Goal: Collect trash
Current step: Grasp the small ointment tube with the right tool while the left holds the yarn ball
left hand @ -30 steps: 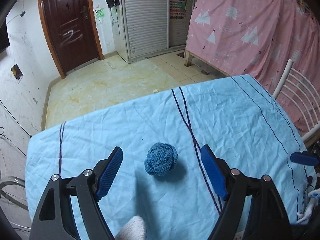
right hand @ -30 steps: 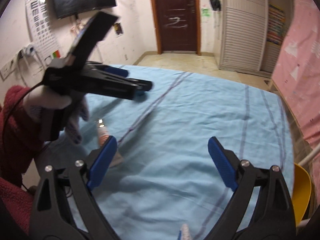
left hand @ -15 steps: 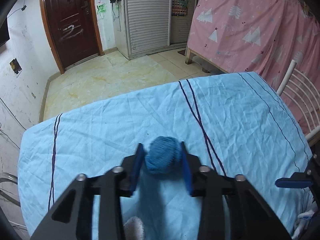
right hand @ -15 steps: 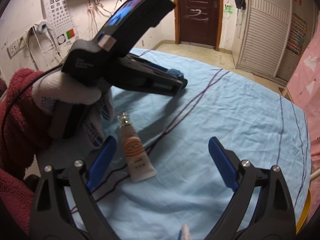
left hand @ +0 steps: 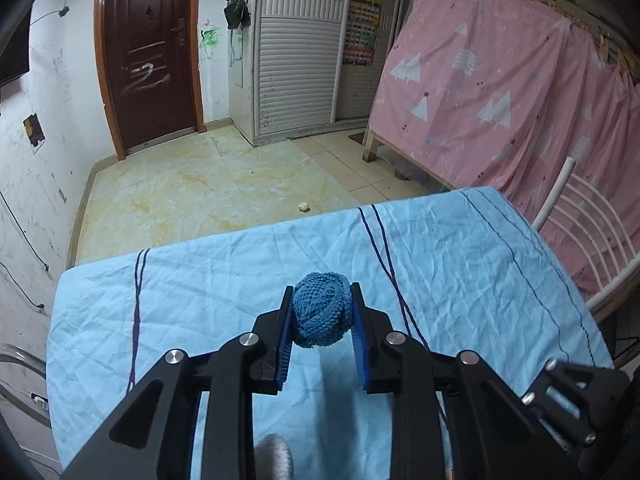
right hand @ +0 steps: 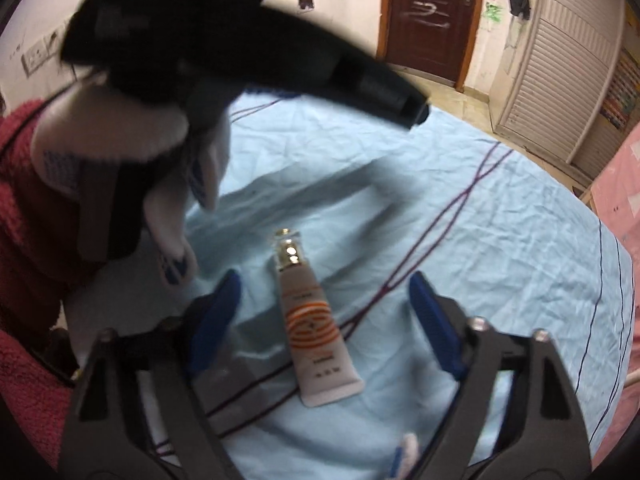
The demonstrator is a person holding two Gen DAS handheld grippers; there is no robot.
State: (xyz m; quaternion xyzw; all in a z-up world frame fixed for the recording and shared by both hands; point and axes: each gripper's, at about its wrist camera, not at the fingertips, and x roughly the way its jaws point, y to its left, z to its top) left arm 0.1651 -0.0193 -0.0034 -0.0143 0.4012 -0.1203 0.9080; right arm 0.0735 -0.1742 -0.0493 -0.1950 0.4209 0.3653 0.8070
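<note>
My left gripper is shut on a blue knitted ball and holds it above the light blue tablecloth. In the right wrist view my right gripper is open, low over the cloth, with a white cream tube with orange rings lying between its blue pads; its gold cap points away from me. The left gripper's black body and the gloved hand holding it cross the upper left of that view, blurred.
The table's far edge drops to a yellow tiled floor. A white metal chair back and a pink curtain stand at the right. A red fleece sleeve fills the left of the right wrist view.
My left gripper closed on the blue ball and lifted it off the cloth. My right gripper moved toward the cream tube, which now lies between its open pads.
</note>
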